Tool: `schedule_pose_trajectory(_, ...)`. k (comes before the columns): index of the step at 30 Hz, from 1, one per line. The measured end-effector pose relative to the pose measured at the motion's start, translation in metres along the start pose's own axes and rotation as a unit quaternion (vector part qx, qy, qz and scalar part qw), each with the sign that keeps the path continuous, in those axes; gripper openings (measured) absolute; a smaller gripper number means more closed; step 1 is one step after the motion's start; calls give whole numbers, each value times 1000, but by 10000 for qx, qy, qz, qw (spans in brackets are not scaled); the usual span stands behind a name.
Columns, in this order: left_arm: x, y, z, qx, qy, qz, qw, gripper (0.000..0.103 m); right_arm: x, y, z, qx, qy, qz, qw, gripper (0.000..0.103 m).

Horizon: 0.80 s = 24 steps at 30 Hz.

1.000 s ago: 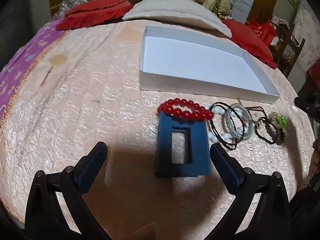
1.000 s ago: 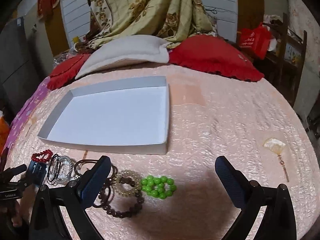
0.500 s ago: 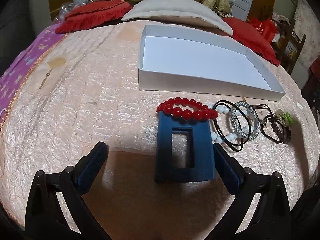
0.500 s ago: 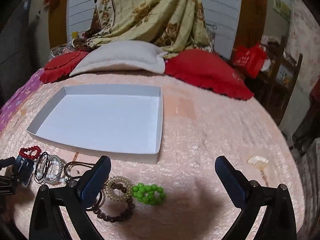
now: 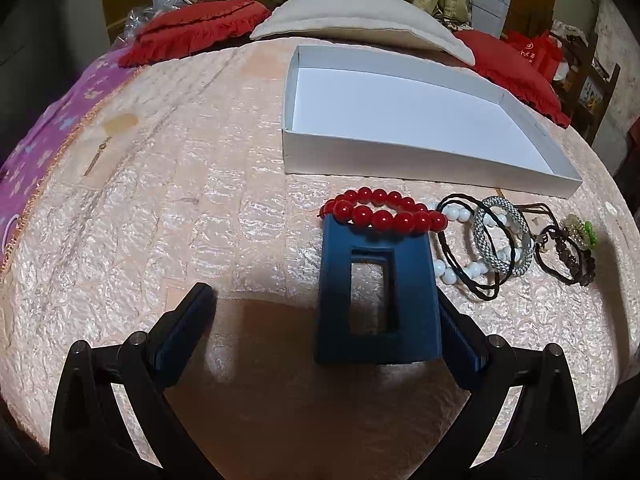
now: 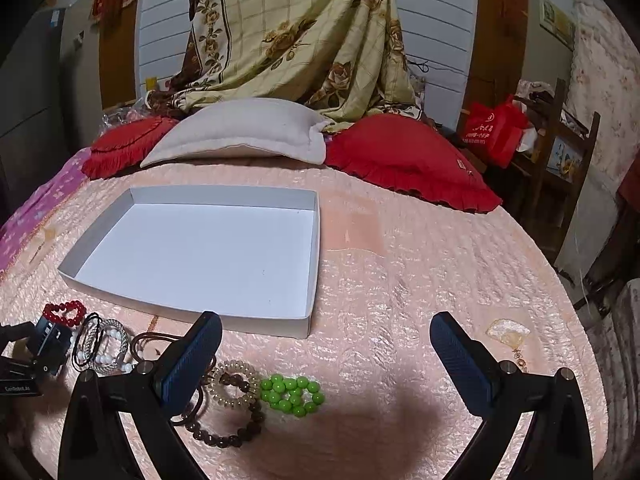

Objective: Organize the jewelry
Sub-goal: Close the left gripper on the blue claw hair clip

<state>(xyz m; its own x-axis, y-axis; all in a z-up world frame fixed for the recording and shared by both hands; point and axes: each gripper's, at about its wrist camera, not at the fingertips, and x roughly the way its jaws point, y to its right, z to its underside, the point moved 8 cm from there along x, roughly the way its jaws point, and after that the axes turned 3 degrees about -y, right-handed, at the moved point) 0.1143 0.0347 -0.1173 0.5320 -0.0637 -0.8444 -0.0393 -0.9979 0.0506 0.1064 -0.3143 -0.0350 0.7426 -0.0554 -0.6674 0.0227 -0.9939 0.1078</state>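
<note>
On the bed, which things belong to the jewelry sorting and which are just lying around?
Job:
red bead bracelet
white bead bracelet
silver bangle
black cord
brown bead bracelet
green bead bracelet
white box

Lying about:
red cushions
grey pillow
floral blanket
red bag

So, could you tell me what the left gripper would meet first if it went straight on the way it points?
Most likely the red bead bracelet, lying just ahead of the open left gripper, with the white box wall behind it. Depth is hard to judge here.
</note>
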Motion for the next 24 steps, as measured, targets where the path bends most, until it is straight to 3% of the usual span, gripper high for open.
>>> schedule_pose_trajectory(24, -1, 0, 1, 46, 18, 34, 10000, 102, -2, 11, 3, 146, -27, 106, 9998, 103)
